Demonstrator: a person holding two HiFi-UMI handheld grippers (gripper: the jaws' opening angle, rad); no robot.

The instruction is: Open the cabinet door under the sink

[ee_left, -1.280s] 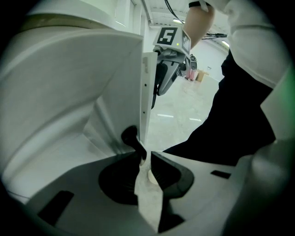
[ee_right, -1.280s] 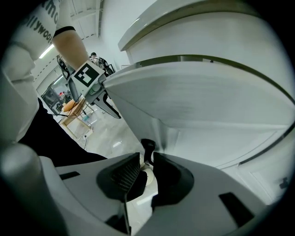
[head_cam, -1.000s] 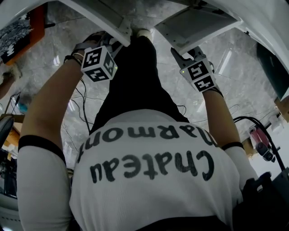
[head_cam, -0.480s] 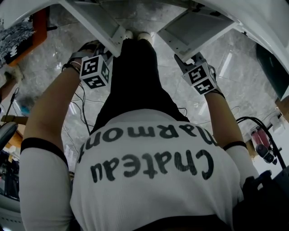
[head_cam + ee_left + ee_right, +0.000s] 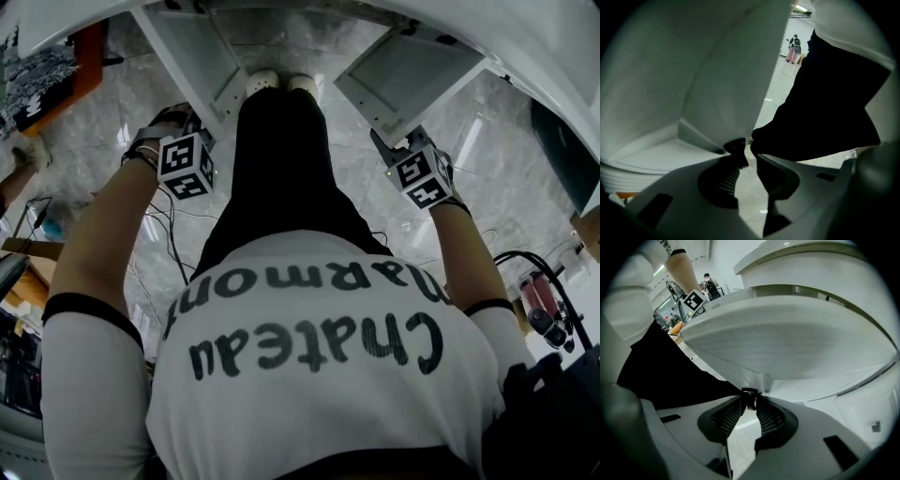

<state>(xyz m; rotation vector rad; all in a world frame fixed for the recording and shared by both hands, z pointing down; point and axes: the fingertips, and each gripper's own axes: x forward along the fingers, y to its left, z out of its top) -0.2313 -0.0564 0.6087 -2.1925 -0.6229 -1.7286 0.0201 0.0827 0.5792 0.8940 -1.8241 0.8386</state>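
Observation:
Seen from above, two white cabinet doors stand swung out on either side of my legs: the left door (image 5: 187,56) and the right door (image 5: 408,70). My left gripper (image 5: 208,120) is at the left door's (image 5: 717,84) lower corner. Its jaws (image 5: 749,157) have just been opening; the small dark handle (image 5: 736,145) lies against the left fingertip, with a gap to the other finger. At the right door's outer corner, my right gripper (image 5: 386,142) is shut (image 5: 750,397) on the small black handle (image 5: 749,393) at the lower edge of that door (image 5: 787,333).
My white shoes (image 5: 277,82) stand between the doors on a grey marble floor (image 5: 103,150). Black cables (image 5: 169,225) trail on the floor at left. An orange object (image 5: 84,47) sits far left and a pink device (image 5: 539,291) at right. A bystander (image 5: 794,44) stands far off.
Both doors have swung further apart and the shoes now show between them. Both grippers moved outward and toward me. The left jaws have parted.

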